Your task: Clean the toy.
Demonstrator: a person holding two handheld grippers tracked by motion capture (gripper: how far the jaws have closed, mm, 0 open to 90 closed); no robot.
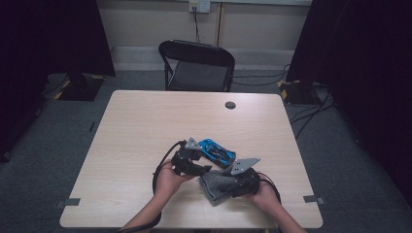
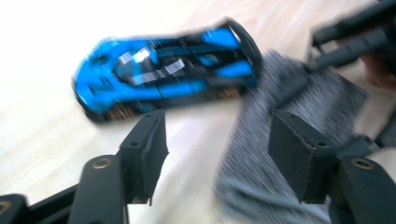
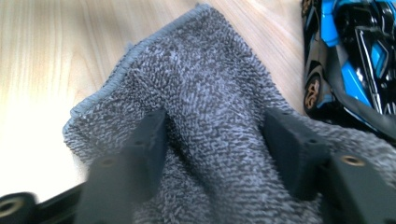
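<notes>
In the high view, the blue toy car (image 1: 216, 151) lies a little below the centre of the frame on the wooden table (image 1: 136, 131). Its long axis runs from upper left to lower right. Just below it, at the lower centre, the grey towel (image 1: 216, 188) lies folded. The left gripper (image 1: 203, 169) comes in from the left of the towel, and the right gripper (image 1: 218, 185) sits on the towel from the right.

In the left gripper view, which is blurred, the car (image 2: 163, 77) fills the upper part of the frame. Its rounded end points to the left edge and its other end touches or nearly touches the towel (image 2: 280, 135) at the right. The left gripper's (image 2: 217, 154) jaws stand about half open, with nothing pressed between them: one jaw is over bare table, the other over the towel's edge. The right gripper (image 2: 345, 42) shows at the upper right.

In the right gripper view, the towel (image 3: 210, 116) fills the centre, with its stitched hem toward the upper left. The car (image 3: 350, 60) is at the upper right, its long axis running almost up and down the frame. The right gripper's (image 3: 212, 140) jaws stand half open and sink into a raised fold of towel; whether they already pinch it I cannot tell.

To do this step well, I think the right gripper should close firmly on the fold near the hem, and the left one should take the free edge, without pushing the car.
</notes>
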